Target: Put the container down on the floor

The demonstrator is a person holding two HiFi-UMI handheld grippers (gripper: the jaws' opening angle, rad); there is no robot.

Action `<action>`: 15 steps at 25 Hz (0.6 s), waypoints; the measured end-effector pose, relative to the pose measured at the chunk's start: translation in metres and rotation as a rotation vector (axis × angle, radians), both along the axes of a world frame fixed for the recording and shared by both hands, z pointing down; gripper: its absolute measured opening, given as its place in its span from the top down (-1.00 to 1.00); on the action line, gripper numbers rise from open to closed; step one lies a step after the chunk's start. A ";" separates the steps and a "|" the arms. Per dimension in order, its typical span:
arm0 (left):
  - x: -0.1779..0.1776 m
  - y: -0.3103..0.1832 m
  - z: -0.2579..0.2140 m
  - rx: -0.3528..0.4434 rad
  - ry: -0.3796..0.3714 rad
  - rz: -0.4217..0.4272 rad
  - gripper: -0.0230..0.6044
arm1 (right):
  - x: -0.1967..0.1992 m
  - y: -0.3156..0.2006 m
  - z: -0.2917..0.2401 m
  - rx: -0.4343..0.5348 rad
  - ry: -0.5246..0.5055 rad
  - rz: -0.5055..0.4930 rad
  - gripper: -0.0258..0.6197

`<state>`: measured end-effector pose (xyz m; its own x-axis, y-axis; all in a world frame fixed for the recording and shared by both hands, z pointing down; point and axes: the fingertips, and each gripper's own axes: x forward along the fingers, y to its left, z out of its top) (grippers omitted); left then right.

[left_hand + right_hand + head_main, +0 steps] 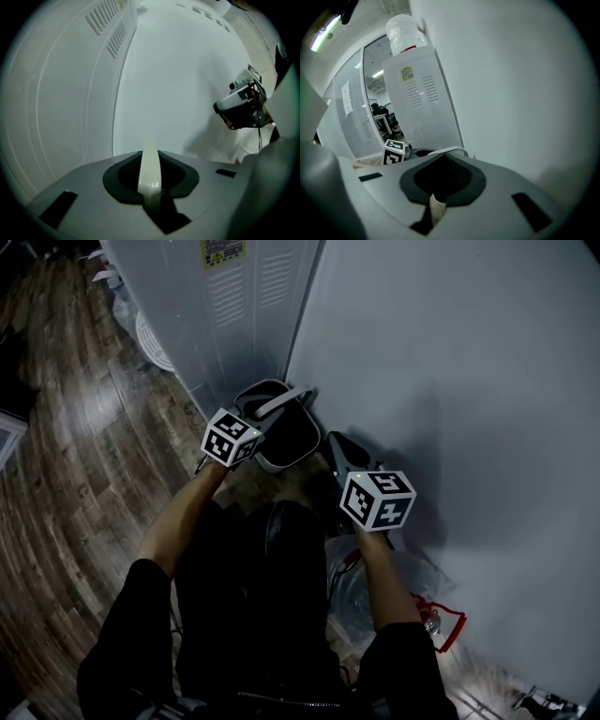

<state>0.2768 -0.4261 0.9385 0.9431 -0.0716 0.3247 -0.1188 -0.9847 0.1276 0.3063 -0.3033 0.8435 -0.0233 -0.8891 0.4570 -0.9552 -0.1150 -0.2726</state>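
Observation:
A grey container (284,461) with a white handle (286,399) is in the corner between a cabinet and the wall. I cannot tell if it rests on the floor. My left gripper (255,424) is at its left rim. In the left gripper view the white handle (150,164) runs straight through the left gripper (151,187), which is shut on it. My right gripper (339,454) is to the right of the container and apart from it. It (436,208) looks shut, with only a narrow cream strip in its slot. The handle (445,150) arches beyond it.
A pale metal cabinet (234,296) stands behind the container, with a water bottle (405,30) on top. The white wall (450,381) is on the right. Wooden floor (84,456) spreads left. A clear plastic bag (370,592) and a red item (448,626) lie by the wall.

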 end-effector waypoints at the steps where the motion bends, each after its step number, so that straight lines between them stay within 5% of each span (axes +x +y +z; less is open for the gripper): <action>1: -0.002 -0.001 0.003 0.006 -0.002 -0.005 0.66 | 0.000 0.000 0.003 -0.004 -0.003 -0.001 0.89; 15: -0.042 -0.018 0.028 -0.063 0.010 -0.073 0.64 | -0.013 -0.001 0.022 -0.039 -0.018 -0.018 0.89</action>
